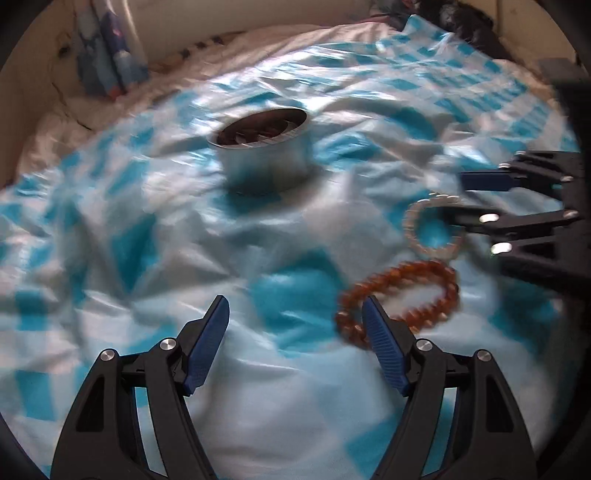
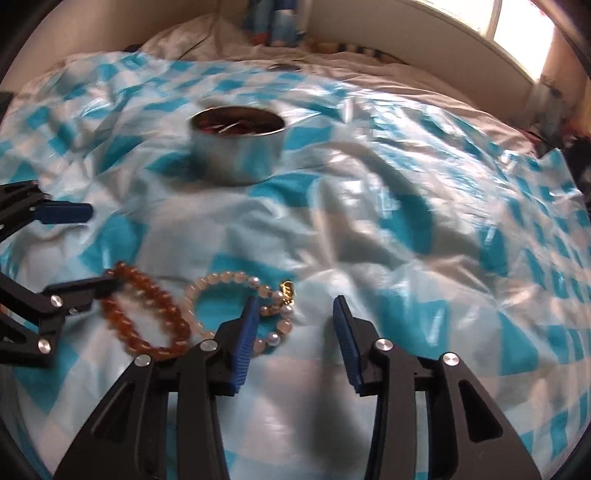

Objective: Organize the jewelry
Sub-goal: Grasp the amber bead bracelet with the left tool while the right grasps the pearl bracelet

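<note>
An amber bead bracelet and a pale bead bracelet with pearls and a gold charm lie side by side on the checked sheet. My left gripper is open, and its right finger overlaps the amber bracelet's left end. My right gripper is open too. Its left finger stands over the pale bracelet's loop, with the pearl side lying just inside the jaws, unpressed. A round metal tin with jewelry inside sits farther back.
A crumpled blue-and-white checked plastic sheet covers a bed with white bedding behind it. Blue patterned items stand against the far wall. A bright window is at the back right, and dark clutter lies beyond the sheet.
</note>
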Demonstrator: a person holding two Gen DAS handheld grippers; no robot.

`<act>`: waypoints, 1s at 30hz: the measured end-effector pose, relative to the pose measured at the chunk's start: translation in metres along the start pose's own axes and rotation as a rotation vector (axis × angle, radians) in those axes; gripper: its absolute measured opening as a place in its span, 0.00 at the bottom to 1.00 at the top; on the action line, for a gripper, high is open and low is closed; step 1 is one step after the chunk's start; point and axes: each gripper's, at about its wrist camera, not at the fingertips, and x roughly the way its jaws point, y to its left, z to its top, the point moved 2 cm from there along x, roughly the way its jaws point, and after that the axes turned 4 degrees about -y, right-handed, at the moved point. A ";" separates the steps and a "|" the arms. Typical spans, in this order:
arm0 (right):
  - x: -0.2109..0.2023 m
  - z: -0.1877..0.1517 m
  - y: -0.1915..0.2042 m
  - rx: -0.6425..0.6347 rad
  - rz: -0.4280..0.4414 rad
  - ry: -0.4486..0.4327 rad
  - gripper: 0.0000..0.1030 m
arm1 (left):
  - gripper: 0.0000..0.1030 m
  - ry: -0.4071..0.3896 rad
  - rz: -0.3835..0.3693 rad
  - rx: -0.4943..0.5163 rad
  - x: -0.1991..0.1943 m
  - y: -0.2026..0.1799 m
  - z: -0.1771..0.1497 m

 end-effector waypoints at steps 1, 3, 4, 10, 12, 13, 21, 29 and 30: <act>-0.001 0.000 -0.001 0.019 0.044 -0.002 0.40 | 0.69 -0.010 0.021 -0.024 -0.001 0.008 0.002; 0.002 0.000 0.003 0.032 0.121 0.018 0.40 | 0.69 -0.010 -0.014 -0.118 -0.002 0.026 0.003; 0.004 -0.001 0.006 0.020 0.122 0.027 0.40 | 0.69 -0.008 -0.041 -0.145 -0.001 0.030 0.002; 0.000 -0.002 0.002 0.046 0.121 0.020 0.40 | 0.69 -0.065 -0.134 -0.063 -0.010 0.005 0.004; -0.002 -0.002 -0.004 0.068 0.114 0.011 0.40 | 0.69 -0.081 -0.154 -0.029 -0.012 -0.005 0.005; -0.001 -0.003 -0.005 0.072 0.109 0.018 0.40 | 0.69 -0.071 -0.168 -0.022 -0.011 -0.008 0.004; 0.006 -0.007 0.001 0.019 0.097 0.045 0.17 | 0.26 0.016 -0.156 -0.027 0.006 -0.006 -0.004; -0.001 -0.002 0.000 0.049 0.127 0.002 0.08 | 0.10 -0.016 -0.175 0.026 -0.003 -0.016 -0.005; -0.003 0.000 -0.003 0.072 0.143 -0.014 0.08 | 0.10 -0.031 -0.181 -0.004 -0.007 -0.011 -0.004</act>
